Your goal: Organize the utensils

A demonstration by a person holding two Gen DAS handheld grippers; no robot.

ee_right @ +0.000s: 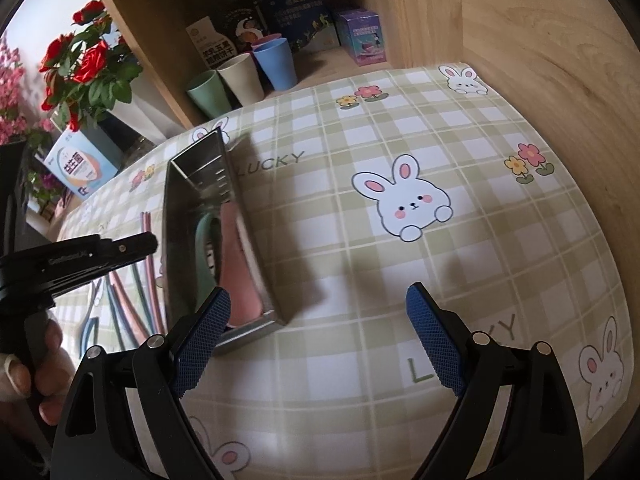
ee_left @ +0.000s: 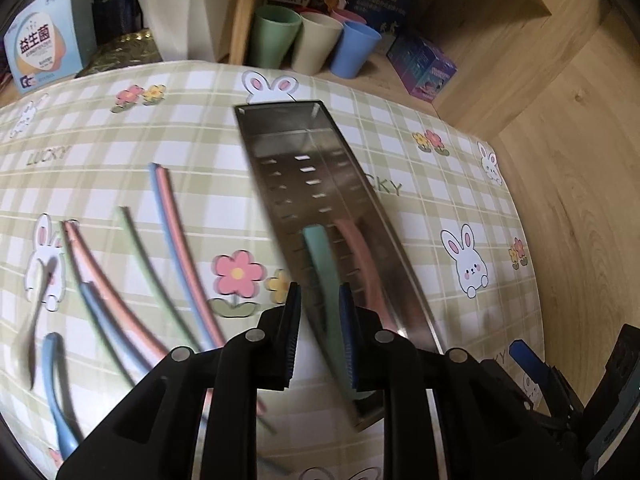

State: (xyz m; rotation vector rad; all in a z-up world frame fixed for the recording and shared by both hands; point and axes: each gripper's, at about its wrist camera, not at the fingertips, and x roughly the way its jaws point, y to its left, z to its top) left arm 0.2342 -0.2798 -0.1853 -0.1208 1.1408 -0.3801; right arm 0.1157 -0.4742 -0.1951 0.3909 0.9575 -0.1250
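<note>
A steel perforated utensil tray lies on the checked tablecloth; it also shows in the right wrist view. A pink utensil lies inside it. My left gripper is over the tray's near end with its jaws a little apart, and a green utensil lies between them; whether it is gripped is unclear. Several pastel chopsticks and a blue spoon lie left of the tray. My right gripper is open and empty, right of the tray's near end.
Three cups and boxes stand at the back under a wooden shelf. A white vase and a blue box are at the back left. A wooden wall borders the table's right.
</note>
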